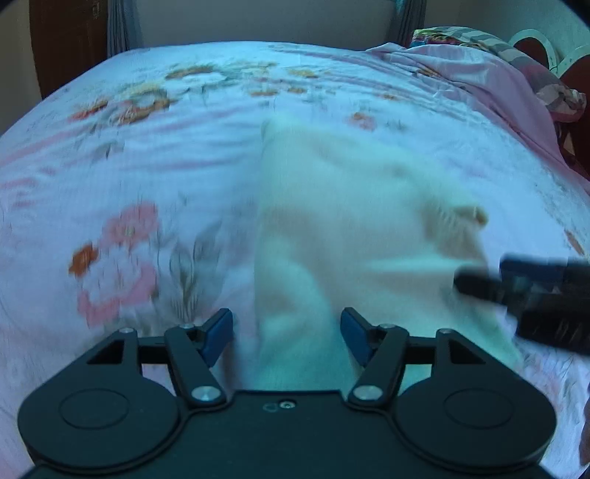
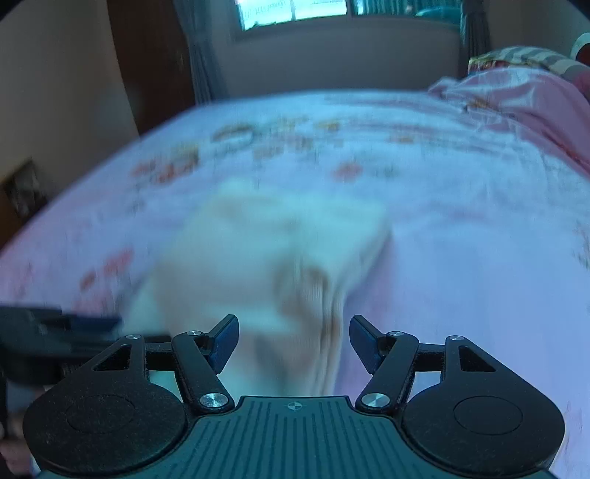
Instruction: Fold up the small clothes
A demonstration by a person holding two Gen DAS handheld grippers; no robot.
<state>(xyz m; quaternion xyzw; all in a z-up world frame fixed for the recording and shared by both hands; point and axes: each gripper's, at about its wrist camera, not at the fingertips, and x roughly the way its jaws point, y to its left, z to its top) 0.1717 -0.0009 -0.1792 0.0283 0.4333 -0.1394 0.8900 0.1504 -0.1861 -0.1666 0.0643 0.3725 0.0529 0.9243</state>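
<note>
Our left claw point(image 1: 287, 333) stands about half open with nothing pinched; the near end of the small cream-white knit garment point(image 1: 354, 228) lies between its blue pads, which do not press on it. Our right claw point(image 2: 294, 341) is spread about as wide and also empty, with the garment's folded, ribbed edge showing just ahead between its fingers. In the left wrist view the right claw enters from the right edge, close against the garment's side.

The garment lies near the middle of the bed, already doubled into a rough rectangle, though motion blur hides its exact outline. We judge it light, soft and limp: it will sag and drag instead of holding a shape, and the knit should give the pads good purchase. The best hold looks like the two near corners, one per claw, pinching through all layers so the fold does not slip apart.

Beneath it is a pale bedsheet printed with pink and orange flowers point(image 1: 121, 258), soft and wrinkled, so we must take care not to catch sheet along with cloth. A crumpled pink blanket point(image 2: 523, 107) sits at the far right with a patterned pillow beyond it. The room has plain walls, grey curtains and a window point(image 2: 295, 11) at the far side.
</note>
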